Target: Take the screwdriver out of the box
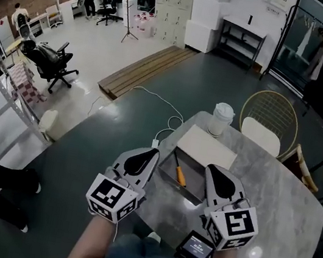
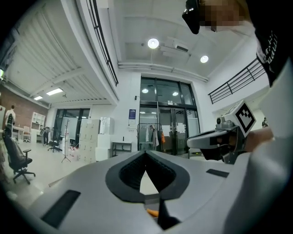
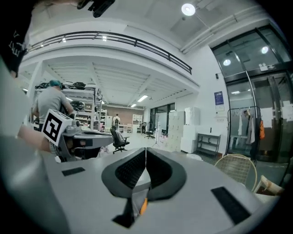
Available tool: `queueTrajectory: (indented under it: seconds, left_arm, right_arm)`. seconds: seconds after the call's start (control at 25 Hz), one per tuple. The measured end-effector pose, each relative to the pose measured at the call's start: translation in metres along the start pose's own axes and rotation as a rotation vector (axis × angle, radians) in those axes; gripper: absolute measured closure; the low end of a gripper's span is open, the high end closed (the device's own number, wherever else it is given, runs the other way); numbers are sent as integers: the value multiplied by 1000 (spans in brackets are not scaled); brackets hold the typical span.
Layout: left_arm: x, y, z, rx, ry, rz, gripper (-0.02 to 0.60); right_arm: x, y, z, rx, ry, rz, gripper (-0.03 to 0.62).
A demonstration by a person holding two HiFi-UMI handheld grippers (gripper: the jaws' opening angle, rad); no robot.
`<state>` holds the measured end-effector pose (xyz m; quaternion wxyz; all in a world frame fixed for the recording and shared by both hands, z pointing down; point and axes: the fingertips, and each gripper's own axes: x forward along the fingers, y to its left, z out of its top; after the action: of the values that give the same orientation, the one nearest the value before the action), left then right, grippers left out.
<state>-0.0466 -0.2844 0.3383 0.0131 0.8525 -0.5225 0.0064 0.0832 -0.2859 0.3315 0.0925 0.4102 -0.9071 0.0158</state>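
A screwdriver point(image 1: 180, 175) with an orange handle lies in an open grey box point(image 1: 165, 175) at the near left corner of the marble table point(image 1: 272, 200). The box's white lid point(image 1: 205, 146) stands open behind it. My left gripper point(image 1: 146, 155) hovers just left of the box, its jaws shut and empty. On the box's right side my right gripper point(image 1: 212, 171) is also shut with nothing in it. Under the closed tips of the left gripper point(image 2: 146, 153) a bit of the orange handle point(image 2: 152, 212) shows. Below the right gripper point(image 3: 146, 150) the same handle point(image 3: 143, 205) peeks out.
A lidded paper cup point(image 1: 221, 118) stands at the table's far edge. A gold wire chair point(image 1: 269, 122) sits behind the table and another chair point(image 1: 304, 170) at its right. A white cable point(image 1: 166, 106) runs across the floor. A small screen device point(image 1: 196, 247) hangs below my right hand.
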Motion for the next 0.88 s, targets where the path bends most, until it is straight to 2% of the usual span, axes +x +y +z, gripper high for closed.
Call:
queueTrajectory:
  seconds: [0.08, 0.24, 0.4, 0.56, 0.72, 0.88]
  left_arm:
    - [7, 5, -5, -13, 10, -7, 569]
    - [22, 19, -7, -50, 13, 6, 569]
    - [38, 35, -14, -55, 25, -4, 569]
    - [56, 56, -27, -67, 58, -23, 569]
    - [71, 81, -51, -108, 110, -25, 569]
    - [80, 93, -86, -171, 170, -62, 569]
  right_arm:
    - [6, -5, -1, 31, 12, 15, 568]
    - [23, -22, -10, 18, 76, -55, 569]
    - [41, -23, -17, 21, 75, -30, 569]
    - [68, -26, -32, 111, 139, 4, 569]
    - [95, -35, -54, 134, 221, -25, 568]
    - [115, -33, -88, 172, 310, -18, 568]
